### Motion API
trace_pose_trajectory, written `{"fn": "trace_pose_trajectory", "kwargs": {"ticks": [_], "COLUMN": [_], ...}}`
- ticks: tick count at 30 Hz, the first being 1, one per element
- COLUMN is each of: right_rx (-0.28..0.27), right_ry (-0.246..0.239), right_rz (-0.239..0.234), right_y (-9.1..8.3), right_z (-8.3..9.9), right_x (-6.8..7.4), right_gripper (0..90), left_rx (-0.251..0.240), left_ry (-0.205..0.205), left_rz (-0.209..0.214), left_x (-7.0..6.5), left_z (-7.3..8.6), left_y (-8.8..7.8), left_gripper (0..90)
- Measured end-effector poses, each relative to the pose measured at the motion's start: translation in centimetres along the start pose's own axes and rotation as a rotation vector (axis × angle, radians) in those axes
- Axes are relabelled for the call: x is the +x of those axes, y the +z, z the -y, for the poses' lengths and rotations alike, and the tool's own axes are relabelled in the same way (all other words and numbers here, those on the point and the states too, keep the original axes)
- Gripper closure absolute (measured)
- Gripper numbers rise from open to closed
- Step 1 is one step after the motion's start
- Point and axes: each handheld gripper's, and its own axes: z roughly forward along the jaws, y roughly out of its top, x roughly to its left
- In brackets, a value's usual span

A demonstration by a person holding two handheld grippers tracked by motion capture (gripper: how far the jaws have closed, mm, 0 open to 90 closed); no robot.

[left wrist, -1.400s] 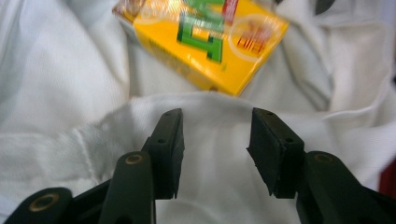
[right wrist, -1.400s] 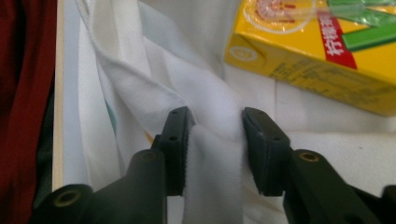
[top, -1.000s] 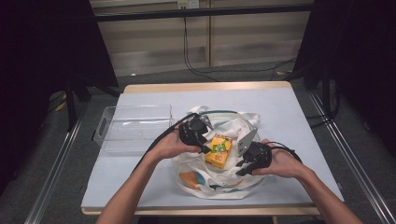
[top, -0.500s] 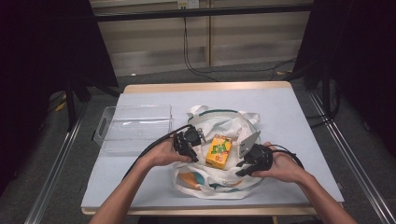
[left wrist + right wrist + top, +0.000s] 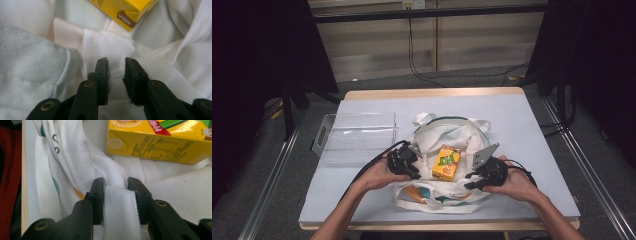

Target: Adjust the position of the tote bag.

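Right now you are working both grippers on the white tote bag (image 5: 447, 145) lying on the table (image 5: 532, 125), and that bag is the landmark for everything else. Your left gripper (image 5: 408, 161) is sitting at the bag's left edge; its jaws have just been closing, and in the left gripper view (image 5: 116, 75) they are standing a little apart over a fold of the cloth, though you cannot tell whether the pads are pressing it. Your right gripper (image 5: 476, 179) is working at the bag's right edge; its jaws have just been opening slightly, yet in the right gripper view (image 5: 115, 195) they are gripping a white strap of the bag between the pads. A yellow juice carton (image 5: 447, 162) is lying on top of the bag, between the two grippers. A clear plastic tray (image 5: 354, 137) is resting just left of the bag.
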Motion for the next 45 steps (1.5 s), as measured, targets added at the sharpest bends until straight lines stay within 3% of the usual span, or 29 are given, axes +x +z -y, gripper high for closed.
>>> {"fn": "trace_pose_trajectory", "kwargs": {"ticks": [3,4,5,6,12,15,16,17,18,20,21,23,25,27,32,35,37,39,44,45], "right_rx": [-0.052,-0.066,-0.089,-0.097,-0.201,-0.249,-0.268,-0.282,-0.296,-0.309,-0.319,-0.348,-0.365,-0.388,-0.434,-0.476,-0.488,-0.498,-0.494,-0.503], "right_ry": [0.026,0.035,0.042,0.052,0.109,0.145,0.148,0.161,0.17,0.171,0.177,0.194,0.203,0.221,0.284,0.308,0.3,0.307,0.315,0.326], "right_rz": [0.017,0.022,0.035,0.046,0.109,0.102,0.12,0.129,0.129,0.167,0.173,0.19,0.222,0.239,0.283,0.305,0.323,0.334,0.335,0.33], "right_y": [-0.5,-0.7,-0.9,-1.1,-2.2,-3.1,-3.3,-3.6,-3.7,-3.9,-4.1,-4.4,-4.6,-4.7,-5.2,-5.4,-5.3,-5.2,-4.9,-4.9], "right_z": [0.1,0.1,0.2,0.2,0.7,1.1,1.2,1.4,1.5,1.8,2.0,2.3,2.7,3.1,3.7,4.1,4.3,4.6,4.9,4.9], "right_x": [-0.1,-0.1,-0.1,-0.1,0.5,0.7,0.9,1.0,1.2,1.7,2.0,2.6,3.2,3.7,4.9,5.9,6.5,6.9,6.5,6.5], "right_gripper": [58.0,55.2,51.3,49.8,35.1,32.9,32.1,31.3,29.4,27.1,27.1,26.6,25.5,23.6,17.3,14.7,14.1,13.9,12.6,12.0], "left_rx": [-0.08,-0.092,-0.091,-0.107,-0.17,-0.199,-0.209,-0.237,-0.25,-0.243,-0.255,-0.258,-0.285,-0.345,-0.377,-0.417,-0.425,-0.415,-0.386,-0.405], "left_ry": [-0.031,-0.031,-0.003,-0.029,-0.028,-0.025,-0.028,-0.061,-0.071,-0.058,-0.067,-0.072,-0.097,-0.144,-0.142,-0.148,-0.163,-0.152,-0.131,-0.133], "left_rz": [0.012,-0.004,-0.017,-0.021,-0.06,-0.087,-0.083,-0.055,-0.057,-0.089,-0.079,-0.1,-0.105,-0.123,-0.165,-0.155,-0.155,-0.155,-0.164,-0.154], "left_x": [0.1,-0.1,-0.1,-0.3,-0.6,-0.9,-0.9,-0.9,-1.0,-1.3,-1.4,-1.6,-1.7,-2.0,-2.9,-3.5,-3.8,-4.1,-4.6,-4.8], "left_z": [0.2,0.1,0.0,0.0,-0.3,-0.5,-0.5,-0.5,-0.6,-0.7,-0.7,-0.7,-0.7,-0.7,-1.4,-1.9,-2.3,-2.6,-3.4,-3.6], "left_y": [-0.4,-0.5,-0.7,-0.7,-1.6,-1.9,-2.0,-1.9,-1.9,-1.8,-1.7,-1.5,-1.6,-1.4,-1.4,-1.3,-0.9,-0.5,0.1,0.3], "left_gripper": [62.9,62.3,61.6,61.1,57.6,54.7,53.3,34.8,25.7,31.8,29.5,28.7,28.3,28.2,33.6,32.5,30.2,29.1,28.8,28.6]}}
